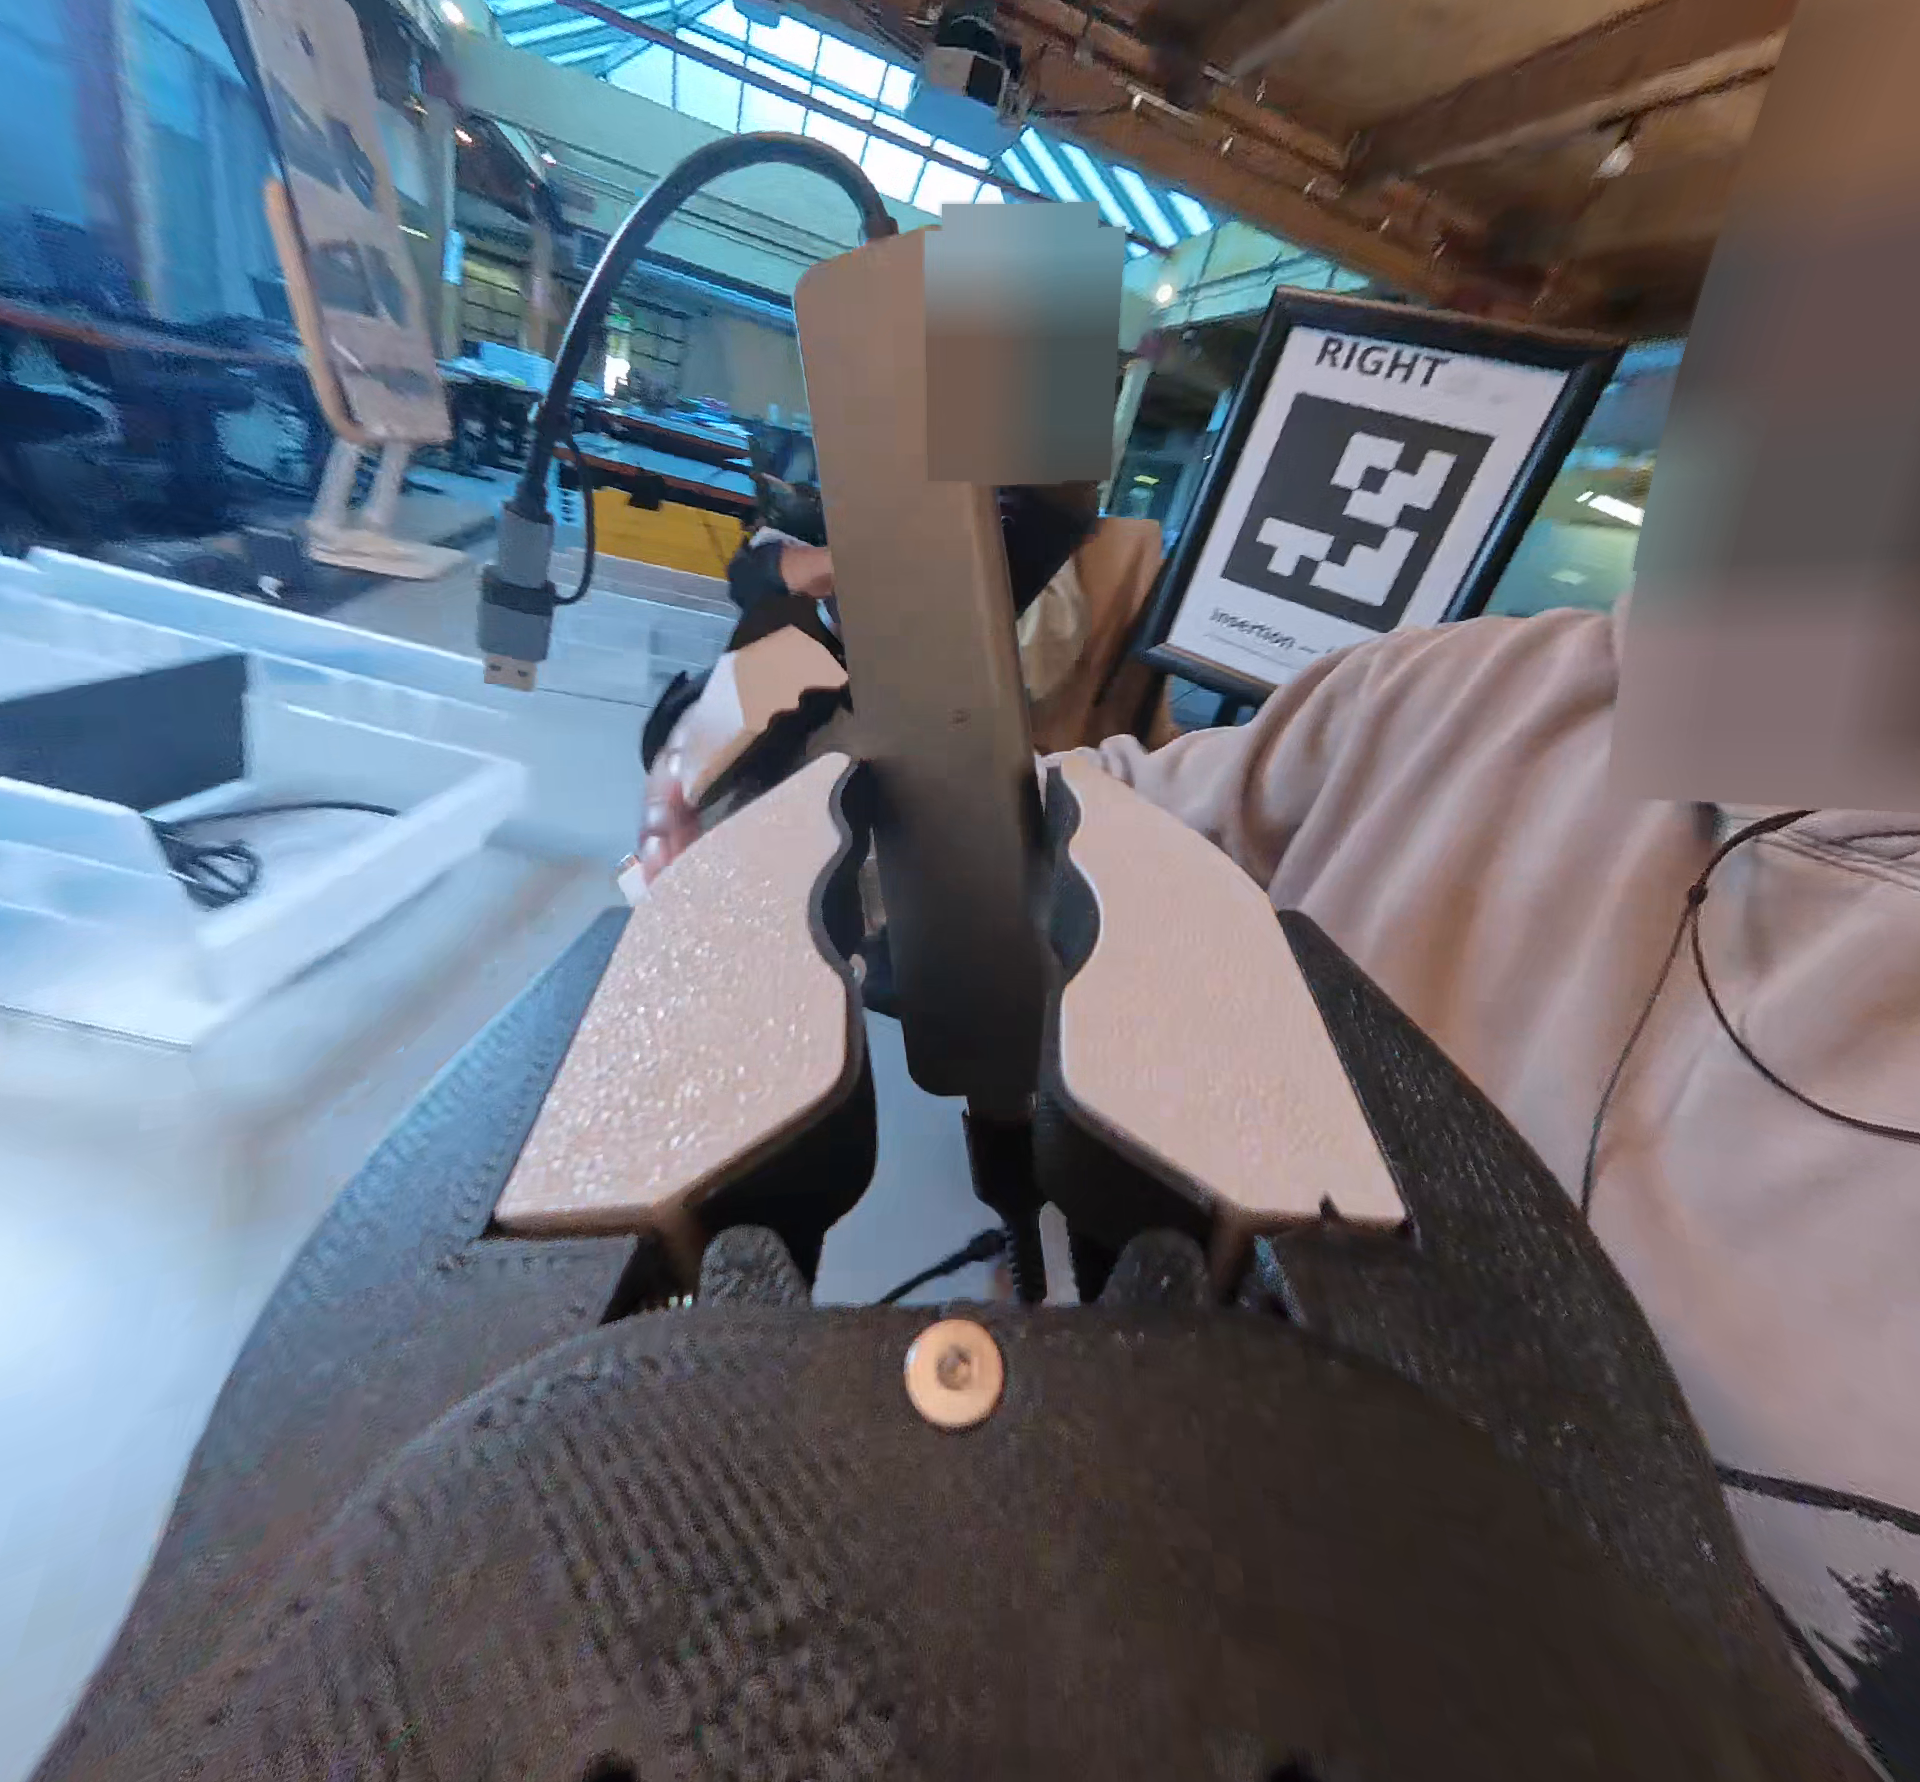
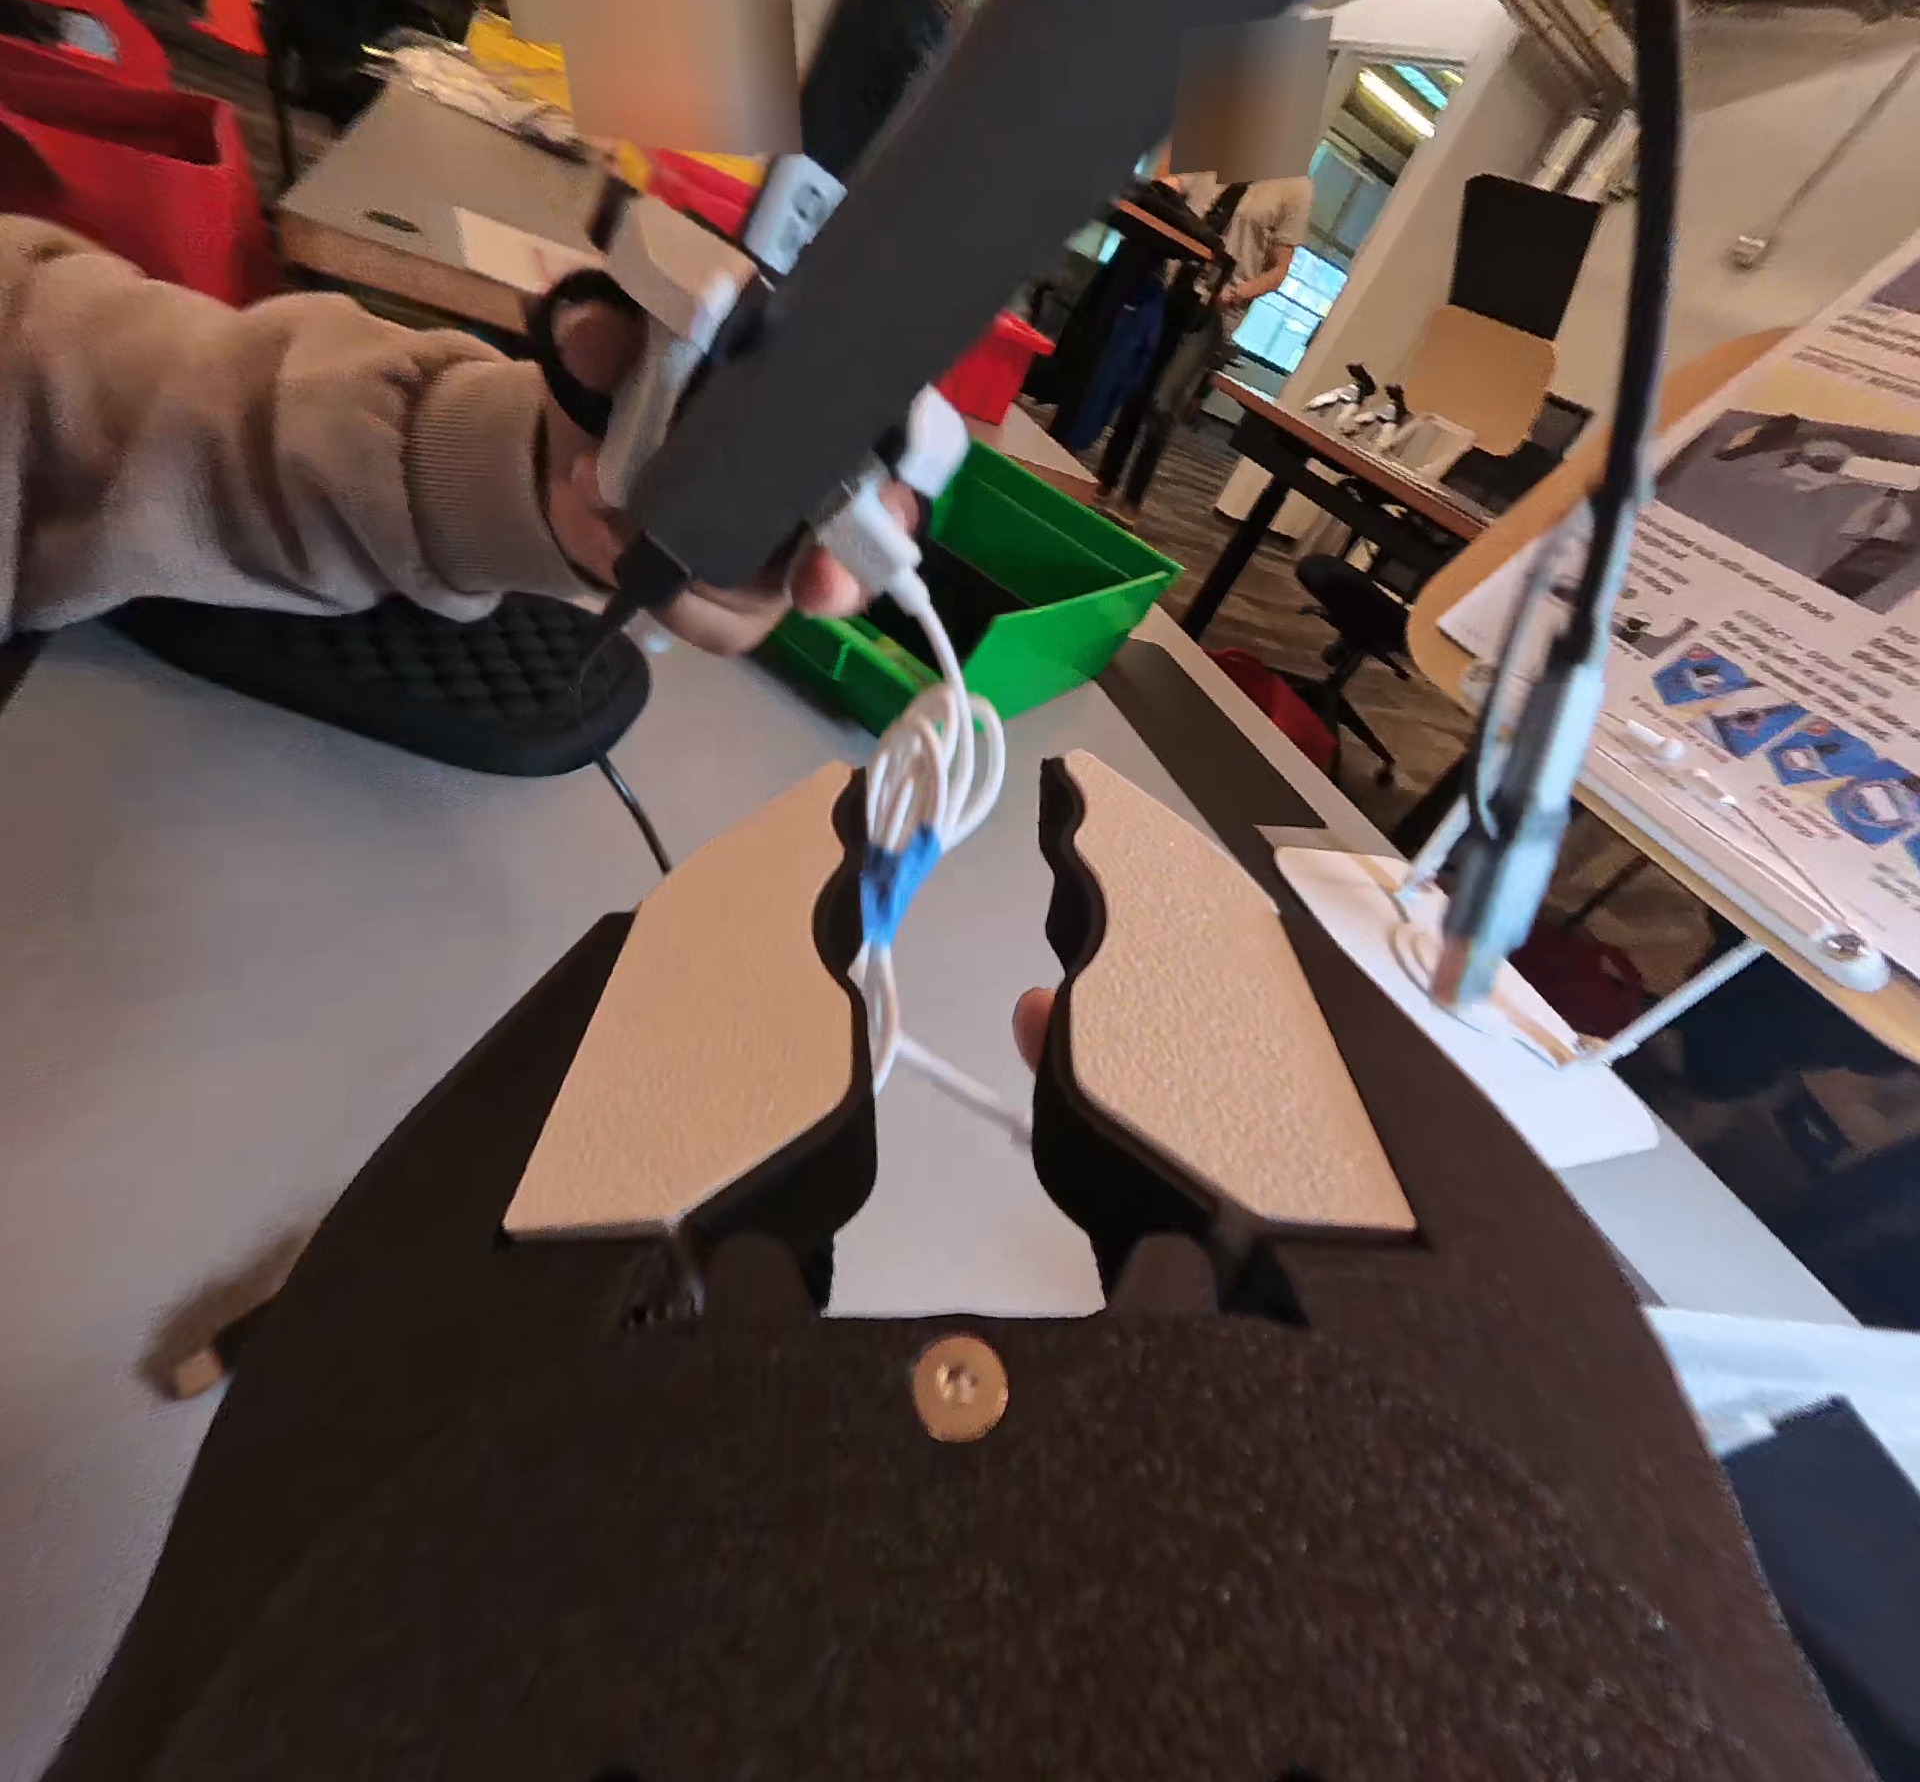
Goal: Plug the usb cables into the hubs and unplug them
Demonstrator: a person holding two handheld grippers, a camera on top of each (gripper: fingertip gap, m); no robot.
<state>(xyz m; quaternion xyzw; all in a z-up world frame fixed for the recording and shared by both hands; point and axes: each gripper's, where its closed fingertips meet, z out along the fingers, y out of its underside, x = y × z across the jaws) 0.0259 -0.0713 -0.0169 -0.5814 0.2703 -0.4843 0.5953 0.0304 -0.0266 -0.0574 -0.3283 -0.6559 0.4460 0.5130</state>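
Note:
My left gripper (image 1: 951,782) is shut on a dark grey USB hub (image 1: 935,589), held upright and edge-on. The hub's black cable (image 1: 644,236) arcs over to the left and ends in a free-hanging grey USB plug (image 1: 511,615). In the right wrist view the same hub (image 2: 935,226) is tilted above the table, with white plugs (image 2: 925,444) in its side. A coiled white cable (image 2: 935,756) with a blue tie (image 2: 894,885) hangs from them down between the fingers of my right gripper (image 2: 951,782), which is open. The hub's own plug (image 2: 1496,859) dangles at the right.
A green bin (image 2: 1049,610) and a black mesh pad (image 2: 416,693) lie on the grey table (image 2: 260,953). White trays (image 1: 343,849) sit at the left. A framed marker sign (image 1: 1361,485) and an instruction board (image 2: 1766,610) stand nearby. A person's beige sleeve (image 1: 1507,797) is close. The gap from one gripper's tips to the other's is roughly 6 cm.

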